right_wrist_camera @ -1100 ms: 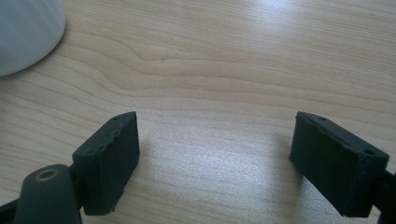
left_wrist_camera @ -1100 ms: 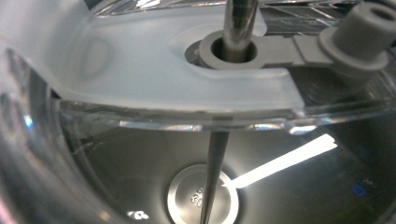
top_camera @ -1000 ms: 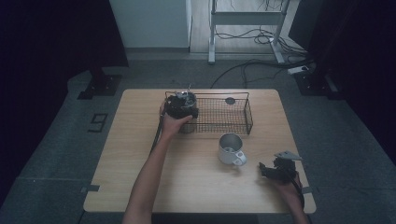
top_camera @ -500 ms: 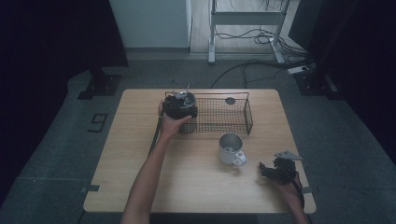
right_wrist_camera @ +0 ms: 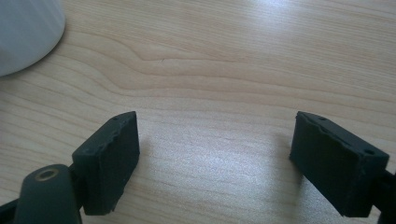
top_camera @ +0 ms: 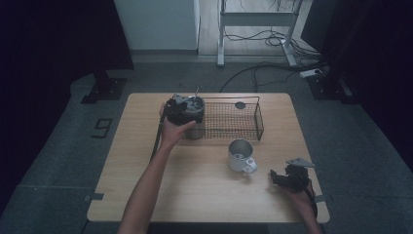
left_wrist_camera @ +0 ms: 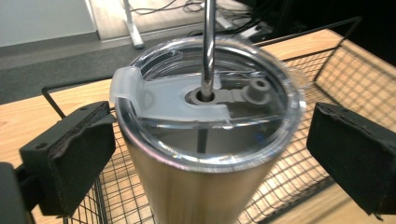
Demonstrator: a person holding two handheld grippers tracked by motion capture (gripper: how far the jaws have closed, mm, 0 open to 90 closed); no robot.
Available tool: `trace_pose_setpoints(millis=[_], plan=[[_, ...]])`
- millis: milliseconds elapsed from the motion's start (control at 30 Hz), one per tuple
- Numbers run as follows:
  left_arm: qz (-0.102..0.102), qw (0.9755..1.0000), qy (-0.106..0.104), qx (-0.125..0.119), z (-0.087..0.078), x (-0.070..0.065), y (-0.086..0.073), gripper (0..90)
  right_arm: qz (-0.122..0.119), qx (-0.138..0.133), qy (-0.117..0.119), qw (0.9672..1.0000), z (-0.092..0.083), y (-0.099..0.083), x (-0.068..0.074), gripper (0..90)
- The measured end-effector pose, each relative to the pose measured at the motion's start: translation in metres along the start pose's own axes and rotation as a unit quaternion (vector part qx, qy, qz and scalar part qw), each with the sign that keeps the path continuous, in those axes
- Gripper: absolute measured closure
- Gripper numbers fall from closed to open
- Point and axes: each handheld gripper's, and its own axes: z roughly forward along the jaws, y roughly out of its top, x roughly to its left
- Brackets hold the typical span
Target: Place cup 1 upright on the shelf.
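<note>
A steel tumbler (left_wrist_camera: 205, 186) with a clear lid and a metal straw (left_wrist_camera: 208, 42) stands upright in the left end of a black wire basket (left_wrist_camera: 345, 70). My left gripper (left_wrist_camera: 210, 158) straddles its top; the jaws have just been opening, and both pads stand off the tumbler's sides. In the high view the left gripper (top_camera: 187, 111) hovers at the tumbler (top_camera: 196, 103) over the basket (top_camera: 243, 127). My right gripper (top_camera: 287, 178) rests low near the table's right front, open, with bare wood between its pads (right_wrist_camera: 109, 158). A metal mug (top_camera: 239, 156) stands to its left.
A small dark round object (top_camera: 240, 105) lies in the basket's far part. The mug's pale side (right_wrist_camera: 23, 32) shows at the upper left of the right gripper view. The wooden table (top_camera: 146, 195) has free room at its left and front; cables run on the floor beyond.
My left gripper has lifted slightly and drawn back a little from the tumbler, which stays standing in the basket. The right gripper and the mug have not moved.
</note>
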Motion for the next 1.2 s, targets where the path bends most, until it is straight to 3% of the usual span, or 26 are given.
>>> trace_pose_setpoints(millis=[133, 567, 800, 1033, 1200], plan=[[0.008, 1.0000, -0.003, -0.002, -0.008, -0.001, -0.001, 1.8, 0.000, -0.001, 0.000, 1.0000, 0.000, 0.000, 0.000, 15.1], [0.008, 0.9999, -0.009, -0.005, -0.026, -0.001, -0.010, 3.2, 0.001, -0.001, -0.001, 1.0000, 0.000, 0.000, 0.000, 15.1], [0.017, 0.9997, -0.015, 0.000, -0.041, -0.009, -0.020, 4.0, 0.000, 0.000, -0.001, 1.0000, 0.000, 0.000, 0.000, 15.2], [0.028, 0.9989, -0.037, -0.009, -0.058, -0.019, -0.029, 6.1, 0.001, -0.001, 0.000, 1.0000, 0.000, 0.000, 0.000, 15.2], [0.039, 0.9985, -0.038, -0.009, -0.066, -0.023, -0.041, 7.0, 0.003, 0.000, 0.000, 1.0000, 0.000, 0.000, 0.000, 15.2]])
